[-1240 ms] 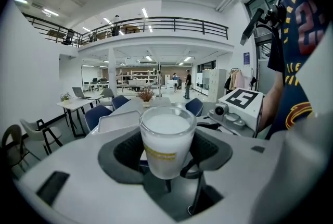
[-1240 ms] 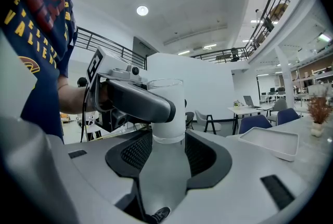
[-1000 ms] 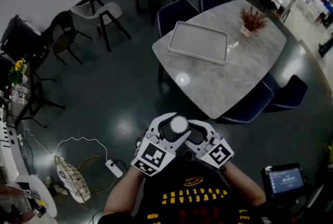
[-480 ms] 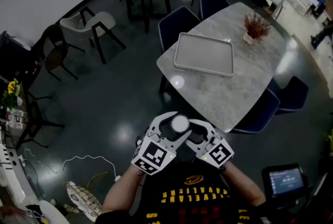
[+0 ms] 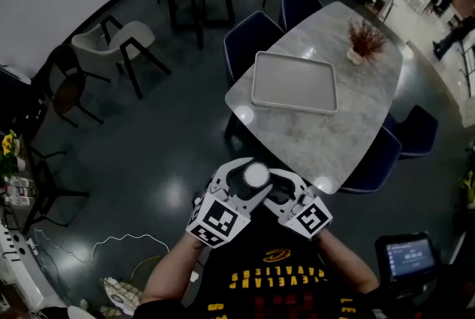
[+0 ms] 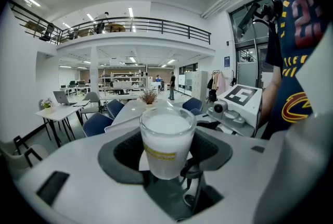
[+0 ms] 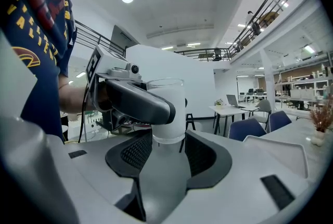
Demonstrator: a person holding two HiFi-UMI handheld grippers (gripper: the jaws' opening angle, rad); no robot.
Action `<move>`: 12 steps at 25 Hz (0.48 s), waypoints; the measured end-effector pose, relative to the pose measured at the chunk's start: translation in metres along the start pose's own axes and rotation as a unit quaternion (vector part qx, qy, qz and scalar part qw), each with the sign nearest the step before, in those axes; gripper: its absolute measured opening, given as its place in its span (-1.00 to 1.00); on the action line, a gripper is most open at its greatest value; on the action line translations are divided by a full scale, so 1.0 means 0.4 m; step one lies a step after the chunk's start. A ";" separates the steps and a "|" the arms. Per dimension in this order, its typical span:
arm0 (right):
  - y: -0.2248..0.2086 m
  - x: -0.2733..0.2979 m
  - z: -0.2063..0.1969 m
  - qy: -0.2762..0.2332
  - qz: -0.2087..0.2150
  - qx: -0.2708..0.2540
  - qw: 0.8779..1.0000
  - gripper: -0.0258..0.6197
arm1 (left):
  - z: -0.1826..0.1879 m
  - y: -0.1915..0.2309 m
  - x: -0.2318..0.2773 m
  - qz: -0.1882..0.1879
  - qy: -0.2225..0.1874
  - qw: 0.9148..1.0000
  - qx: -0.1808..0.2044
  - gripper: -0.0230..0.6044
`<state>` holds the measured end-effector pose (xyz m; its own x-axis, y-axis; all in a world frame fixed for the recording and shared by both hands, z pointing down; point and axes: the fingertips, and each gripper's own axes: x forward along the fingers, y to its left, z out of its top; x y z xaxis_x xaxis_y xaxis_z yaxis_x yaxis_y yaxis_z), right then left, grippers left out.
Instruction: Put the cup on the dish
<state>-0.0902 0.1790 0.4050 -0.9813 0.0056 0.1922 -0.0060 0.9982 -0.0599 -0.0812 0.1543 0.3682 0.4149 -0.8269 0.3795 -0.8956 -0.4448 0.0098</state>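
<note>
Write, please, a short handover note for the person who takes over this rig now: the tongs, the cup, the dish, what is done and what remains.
Left tongs: shut on the cup, upright, close to the body.
Right tongs: open, holding nothing, right beside the left.
Dish: bare, on the marble table ahead of the person.
Done: cup is grasped.
Left: walk to the table, set the cup on the dish, release.

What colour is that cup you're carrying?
The cup is frosted white with a thin yellow band, clearest in the left gripper view.
</note>
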 end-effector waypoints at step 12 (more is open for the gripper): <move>-0.167 0.091 0.011 -0.014 -0.011 0.014 1.000 -0.35 | 0.015 0.145 0.114 -0.014 0.021 1.000 0.013 -0.10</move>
<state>-0.1264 0.1124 0.4118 -0.9860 -0.0178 0.1655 -0.0322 0.9959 -0.0843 -0.1134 0.0888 0.3806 0.4330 -0.7989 0.4175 -0.8785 -0.4777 -0.0029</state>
